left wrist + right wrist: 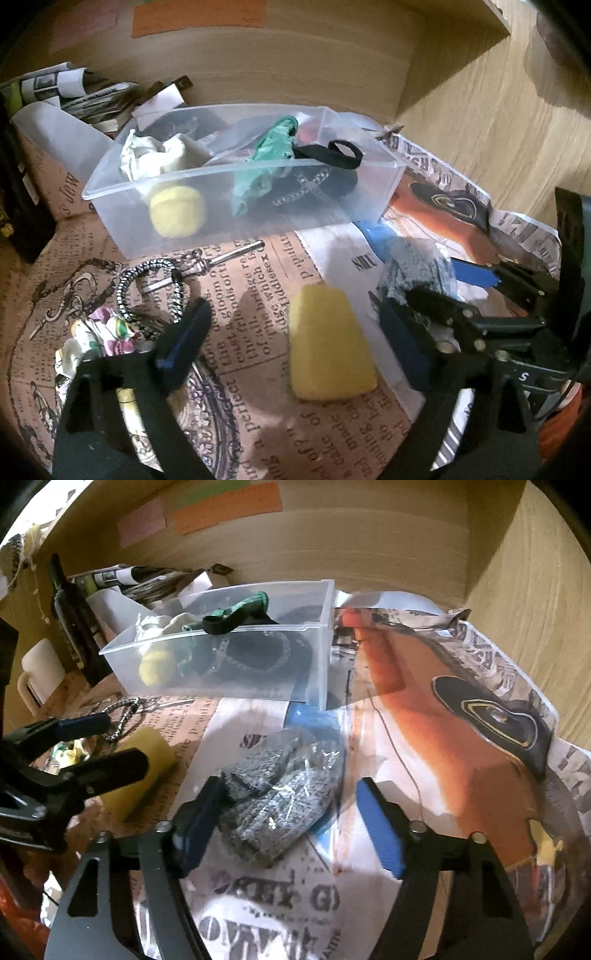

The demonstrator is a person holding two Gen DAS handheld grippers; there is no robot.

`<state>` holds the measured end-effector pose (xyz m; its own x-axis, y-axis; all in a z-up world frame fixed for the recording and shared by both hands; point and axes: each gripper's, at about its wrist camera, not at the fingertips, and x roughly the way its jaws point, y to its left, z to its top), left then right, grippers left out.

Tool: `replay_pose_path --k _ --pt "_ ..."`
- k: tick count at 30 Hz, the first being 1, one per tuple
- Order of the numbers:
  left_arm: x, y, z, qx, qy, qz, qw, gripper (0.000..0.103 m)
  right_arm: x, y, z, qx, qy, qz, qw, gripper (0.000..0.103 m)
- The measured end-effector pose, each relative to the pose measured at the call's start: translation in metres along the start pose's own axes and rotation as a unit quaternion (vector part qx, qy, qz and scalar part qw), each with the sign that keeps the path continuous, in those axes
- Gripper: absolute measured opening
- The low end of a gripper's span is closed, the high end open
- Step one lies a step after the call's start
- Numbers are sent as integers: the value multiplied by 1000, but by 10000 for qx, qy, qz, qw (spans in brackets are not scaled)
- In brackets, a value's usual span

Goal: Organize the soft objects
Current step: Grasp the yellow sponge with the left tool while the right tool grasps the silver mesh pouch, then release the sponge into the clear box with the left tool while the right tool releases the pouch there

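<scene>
A clear plastic bin (122, 229) (321, 657) holds a yellow sponge (177, 210), a green cloth (269, 155), a white cloth (155, 155) and a black band (340, 155). A second yellow sponge (328, 343) (147, 764) lies on the newspaper between the open fingers of my left gripper (295, 332) (107, 746). A grey knitted cloth (280, 797) (417, 269) lies between the open fingers of my right gripper (291, 819) (465, 295). Neither gripper holds anything.
A black-and-white cord loop (151, 288) and a floral cloth (99, 336) lie at the left. Newspaper sheets (443, 709) cover the surface. Wooden walls (295, 55) close in the back and right. Stacked papers (85, 99) sit behind the bin.
</scene>
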<state>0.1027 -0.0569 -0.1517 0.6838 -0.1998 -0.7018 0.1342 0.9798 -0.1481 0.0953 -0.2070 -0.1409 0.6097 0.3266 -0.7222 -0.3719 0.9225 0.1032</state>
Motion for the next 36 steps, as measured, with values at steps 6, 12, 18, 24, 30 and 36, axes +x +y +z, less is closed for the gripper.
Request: replay_pose_path --k 6,12,18,24,30,36 --pt "9 -2 -2 16 180 -212 9996 51 2 7 2 -96 -19 122 9999 37" --pt "1 1 3 15 93 -328 9994 34 -6 8 6 -94 -196 134 9997 20" --pt "-22 9 16 -27 -274 -274 9992 34 -17 9 17 -128 -450 72 9989 19" --pt "-51 20 38 -63 -791 -83 9968 34 -36 10 38 -174 -896 65 9958 19" --pt "-72 34 63 -237 -1265 78 9916 34 -54 17 63 -295 -1409 67 9896 19" --pt "-81 42 95 -248 -1564 205 9872 34 -61 23 87 -483 -1803 81 9824 19"
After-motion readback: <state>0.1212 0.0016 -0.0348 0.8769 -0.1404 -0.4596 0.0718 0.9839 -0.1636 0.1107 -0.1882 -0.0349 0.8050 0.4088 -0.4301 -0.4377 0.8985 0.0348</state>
